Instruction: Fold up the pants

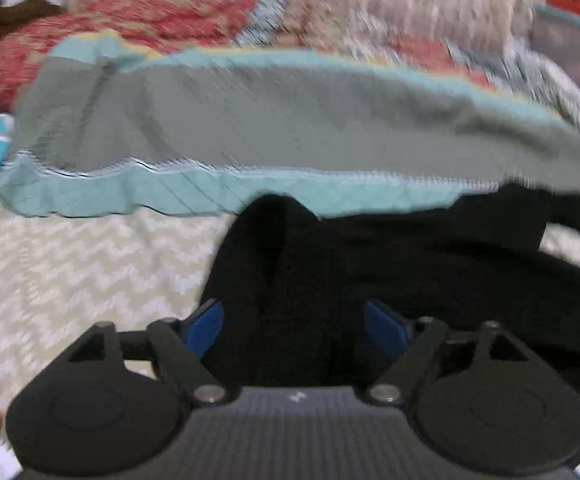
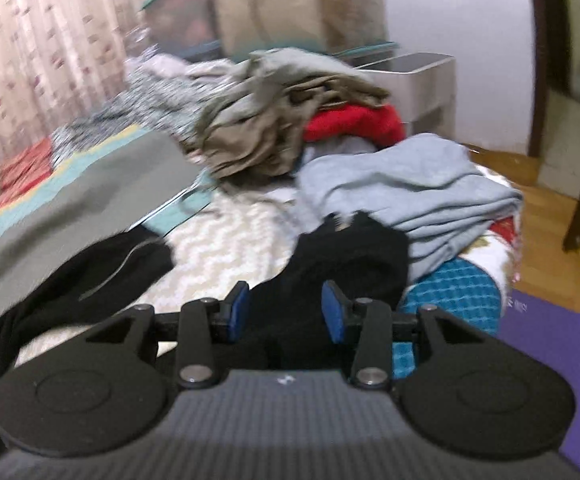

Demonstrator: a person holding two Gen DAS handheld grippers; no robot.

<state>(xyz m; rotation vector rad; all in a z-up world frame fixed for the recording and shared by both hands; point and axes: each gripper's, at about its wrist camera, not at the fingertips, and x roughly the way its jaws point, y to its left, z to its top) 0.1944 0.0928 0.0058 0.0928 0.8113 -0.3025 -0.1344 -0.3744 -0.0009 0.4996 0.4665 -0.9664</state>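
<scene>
Looking down both of your grippers, you see black pants [image 1: 390, 264] lying rumpled on a cream bedcover with a pale zigzag pattern [image 1: 70, 280]. Nearest you in the left wrist view, your left gripper [image 1: 294, 324] has its blue-padded jaws standing apart, with a raised dark fold of the pants between them; the pads do not seem to press the cloth, though blur makes that hard to judge. In the right wrist view, your right gripper [image 2: 286, 312] also has its jaws apart, and a bunched end of the same black fabric rises between and just past the blue pads, again with a gap showing on each side. The pants look matte and plain black, with a thin grey curved seam line on the part draped off to the left. A small pale mark sits on each gripper body, too blurred to read, and no other writing is legible. Just beyond the pants lies a grey blanket edged in teal [image 1: 274, 120]. Farther off sit folded light blue garments [image 2: 414, 188], then a heap of khaki and red clothes [image 2: 290, 120], with patterned curtains [image 2: 42, 52] behind.
</scene>
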